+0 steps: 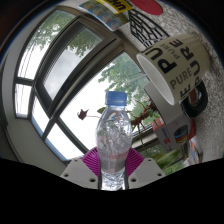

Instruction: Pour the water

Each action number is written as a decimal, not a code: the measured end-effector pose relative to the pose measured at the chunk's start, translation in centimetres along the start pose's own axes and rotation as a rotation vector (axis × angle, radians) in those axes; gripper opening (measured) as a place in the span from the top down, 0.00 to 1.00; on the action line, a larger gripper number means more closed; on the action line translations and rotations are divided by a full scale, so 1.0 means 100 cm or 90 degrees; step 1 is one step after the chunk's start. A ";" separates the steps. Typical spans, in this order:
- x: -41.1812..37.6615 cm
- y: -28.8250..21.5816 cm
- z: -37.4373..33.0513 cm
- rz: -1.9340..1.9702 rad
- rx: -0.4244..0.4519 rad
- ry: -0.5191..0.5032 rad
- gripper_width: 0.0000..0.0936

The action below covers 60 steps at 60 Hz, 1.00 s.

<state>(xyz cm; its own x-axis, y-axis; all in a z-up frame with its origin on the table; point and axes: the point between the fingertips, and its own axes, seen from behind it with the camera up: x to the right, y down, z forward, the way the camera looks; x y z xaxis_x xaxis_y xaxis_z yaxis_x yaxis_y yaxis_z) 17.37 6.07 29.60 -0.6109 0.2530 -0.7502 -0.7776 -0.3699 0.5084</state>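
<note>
Pink pads on the gripper press against both sides of a clear plastic water bottle, so the jaws are clenched on it at the lower centre of the frame. Its blue cap is on and it stands roughly upright between the fingers, lifted in front of a large window that fills the left half of the frame. At the upper right a white mug with "PURE" lettering appears tilted, its open mouth facing left and down; what it rests on cannot be told.

Judging from this, the main risk is the cap: tipping the bottle with it screwed on gives no water, and a hard squeeze on thin plastic could buckle the wall or let it slip. Should the cap be loose, a squeezed bottle would spurt once tilted. With the mug's mouth angled so, a stream aimed at it could miss or run straight out.
</note>
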 end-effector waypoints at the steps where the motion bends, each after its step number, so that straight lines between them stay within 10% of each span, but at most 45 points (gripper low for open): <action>1: -0.009 0.006 -0.002 -0.018 -0.008 0.000 0.69; 14: -0.111 0.040 0.022 -0.456 -0.081 -0.040 0.69; 29: -0.219 -0.003 0.018 -1.117 0.005 -0.045 0.69; 49: -0.060 -0.227 -0.053 -1.417 -0.096 0.369 0.69; 60: 0.025 -0.291 -0.096 -1.386 -0.156 0.494 0.69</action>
<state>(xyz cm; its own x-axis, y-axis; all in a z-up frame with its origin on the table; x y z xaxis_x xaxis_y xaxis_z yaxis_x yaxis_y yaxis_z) 39.83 8.91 8.88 0.9953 0.0372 0.0898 0.0954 -0.1982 -0.9755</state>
